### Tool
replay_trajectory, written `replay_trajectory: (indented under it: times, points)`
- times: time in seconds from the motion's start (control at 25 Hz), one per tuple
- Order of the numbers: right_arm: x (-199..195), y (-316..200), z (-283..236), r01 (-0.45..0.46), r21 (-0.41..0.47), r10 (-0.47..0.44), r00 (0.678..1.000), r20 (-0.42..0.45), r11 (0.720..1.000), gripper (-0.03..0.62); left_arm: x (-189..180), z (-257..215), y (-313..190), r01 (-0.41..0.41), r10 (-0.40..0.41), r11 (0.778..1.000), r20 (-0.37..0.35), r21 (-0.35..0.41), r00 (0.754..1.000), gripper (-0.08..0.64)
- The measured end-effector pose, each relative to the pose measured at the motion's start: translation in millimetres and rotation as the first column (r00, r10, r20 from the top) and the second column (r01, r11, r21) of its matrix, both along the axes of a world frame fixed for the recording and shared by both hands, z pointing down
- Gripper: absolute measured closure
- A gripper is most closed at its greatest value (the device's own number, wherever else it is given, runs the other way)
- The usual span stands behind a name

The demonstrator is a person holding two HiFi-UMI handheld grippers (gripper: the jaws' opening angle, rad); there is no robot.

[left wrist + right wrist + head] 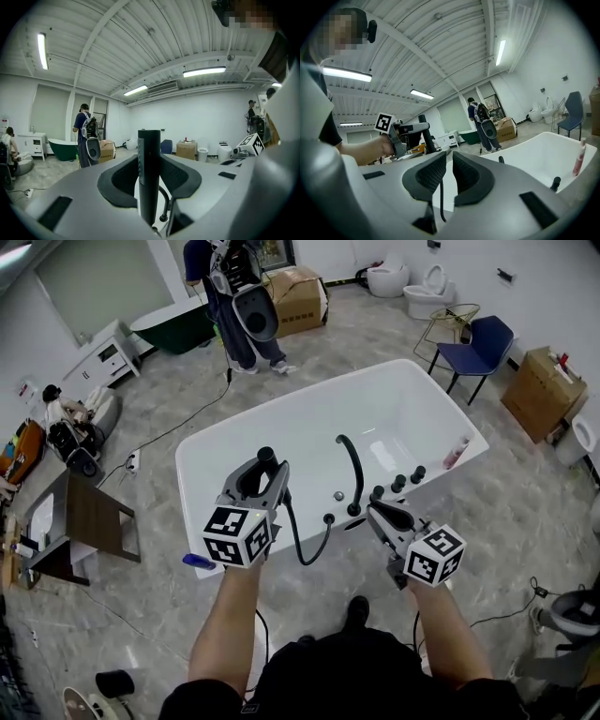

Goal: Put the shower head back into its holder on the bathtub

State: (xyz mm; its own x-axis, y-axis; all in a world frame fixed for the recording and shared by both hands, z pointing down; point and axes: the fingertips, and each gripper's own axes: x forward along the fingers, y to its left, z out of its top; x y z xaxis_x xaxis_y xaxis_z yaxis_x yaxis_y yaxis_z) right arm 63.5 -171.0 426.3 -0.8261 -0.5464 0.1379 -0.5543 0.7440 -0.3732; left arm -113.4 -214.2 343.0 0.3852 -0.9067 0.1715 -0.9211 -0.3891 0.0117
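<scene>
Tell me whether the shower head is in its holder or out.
Out. The left gripper is shut on the black shower head, holding it upright in the air, its hose hanging down.

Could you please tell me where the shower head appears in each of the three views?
Head view: shower head left of centre, in the left claw.
Left gripper view: shower head dead centre, upright.
Right gripper view: shower head left of centre.
Shared landmark: the standing person with a backpack.

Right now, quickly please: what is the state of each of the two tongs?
Left tongs: closed on the shower head.
Right tongs: slightly open, holding nothing.
</scene>
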Motion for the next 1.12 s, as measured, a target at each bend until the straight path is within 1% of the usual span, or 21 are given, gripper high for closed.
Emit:
replay_trajectory:
  times: [0.12,0.2,0.36,0.48,0.8,1.0,1.12]
  points:
    - [7,-11,3,0.030,-0.009,-0.030,1.000,0.009,1.000,0.535,4,3,-6,0.036,-0.035,0.999,0.013,-0.016,0.999,0.414]
    - [10,-18,3,0.046,-0.008,-0.046,0.999,0.014,0.999,0.535,9,1,-8,0.045,-0.044,0.999,0.018,-0.015,0.999,0.414]
    - [8,-27,5,0.061,-0.015,-0.061,0.998,0.031,0.998,0.538,13,-4,-14,0.044,-0.043,0.999,0.024,-0.006,0.999,0.414]
    - [3,-30,7,0.067,-0.015,-0.066,0.997,0.027,0.998,0.538,10,-10,-21,0.041,-0.041,0.999,0.022,0.010,0.999,0.414]
    - [-7,-38,-5,0.062,0.003,-0.062,0.998,0.011,0.998,0.540,6,-20,-28,0.026,-0.025,0.999,-0.008,0.044,1.000,0.414]
    - [-22,-37,-10,0.067,0.005,-0.067,0.998,-0.002,0.998,0.541,-15,-41,-26,0.044,-0.042,0.995,-0.022,0.091,0.999,0.414]
    - [-30,-36,-12,0.074,0.006,-0.074,0.997,-0.007,0.997,0.541,-22,-47,-27,0.045,-0.043,0.994,-0.019,0.100,0.999,0.414]
